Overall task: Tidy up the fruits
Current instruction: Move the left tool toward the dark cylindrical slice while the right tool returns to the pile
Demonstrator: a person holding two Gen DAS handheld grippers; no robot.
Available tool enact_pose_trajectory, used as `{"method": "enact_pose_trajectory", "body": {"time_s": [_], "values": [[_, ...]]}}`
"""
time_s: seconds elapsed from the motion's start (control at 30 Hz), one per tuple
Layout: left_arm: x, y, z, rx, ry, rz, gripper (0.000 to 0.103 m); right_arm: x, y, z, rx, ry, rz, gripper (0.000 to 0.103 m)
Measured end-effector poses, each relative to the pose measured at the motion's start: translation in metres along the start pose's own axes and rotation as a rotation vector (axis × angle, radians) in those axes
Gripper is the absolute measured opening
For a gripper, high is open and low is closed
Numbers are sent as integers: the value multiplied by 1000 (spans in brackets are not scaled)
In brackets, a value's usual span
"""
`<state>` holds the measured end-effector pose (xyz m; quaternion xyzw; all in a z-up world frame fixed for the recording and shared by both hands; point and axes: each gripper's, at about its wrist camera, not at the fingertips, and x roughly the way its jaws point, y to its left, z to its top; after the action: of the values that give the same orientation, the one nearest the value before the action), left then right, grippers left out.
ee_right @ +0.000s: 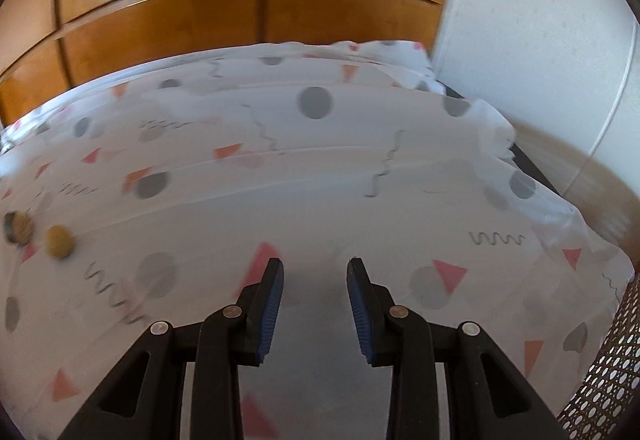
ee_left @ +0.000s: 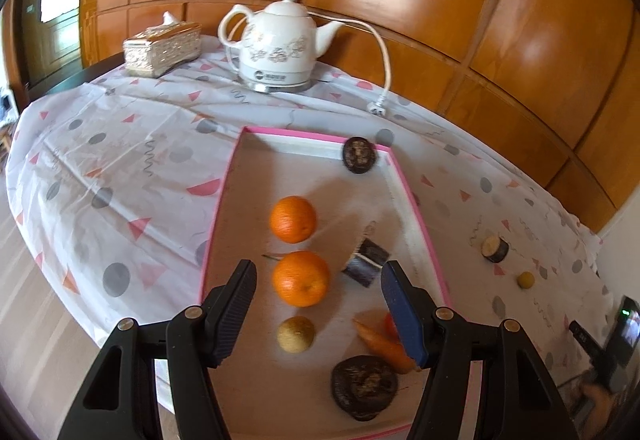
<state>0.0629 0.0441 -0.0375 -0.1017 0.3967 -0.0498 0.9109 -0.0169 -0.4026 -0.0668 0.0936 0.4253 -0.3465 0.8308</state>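
A pink-rimmed tray (ee_left: 214,224) holds two oranges (ee_left: 293,219) (ee_left: 301,278), a small tan fruit (ee_left: 296,334), a carrot (ee_left: 380,344), a red fruit (ee_left: 390,324) half hidden by a finger, two dark round fruits (ee_left: 363,386) (ee_left: 360,155) and a dark cut piece (ee_left: 366,260). My left gripper (ee_left: 319,266) hovers open over the tray; the nearer orange shows between its fingers, untouched. On the cloth to the tray's right lie a dark cut piece (ee_left: 495,249) (ee_right: 16,228) and a small yellow fruit (ee_left: 525,279) (ee_right: 59,242). My right gripper (ee_right: 316,264) is open and empty over bare cloth, right of them.
A white kettle (ee_left: 280,44) with its cord and plug (ee_left: 378,108) and a tissue box (ee_left: 162,48) stand at the back of the table. Wood panelling runs behind. A wicker basket (ee_right: 600,368) sits past the table's right edge, with a white wall (ee_right: 540,40) beyond.
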Motion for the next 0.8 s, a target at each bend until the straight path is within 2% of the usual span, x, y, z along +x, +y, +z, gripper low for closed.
{"method": "enact_pose_trajectory", "body": {"time_s": [0.13, 0.47, 0.8], "values": [[0, -17, 3, 42, 1, -21, 65, 6, -9, 0, 32, -4, -17, 34], [9, -78, 15, 198, 24, -117, 65, 10, -16, -1, 73, -7, 24, 36], [50, -156, 17, 357, 104, -198, 63, 11, -19, -1, 86, -12, 48, 39]]}}
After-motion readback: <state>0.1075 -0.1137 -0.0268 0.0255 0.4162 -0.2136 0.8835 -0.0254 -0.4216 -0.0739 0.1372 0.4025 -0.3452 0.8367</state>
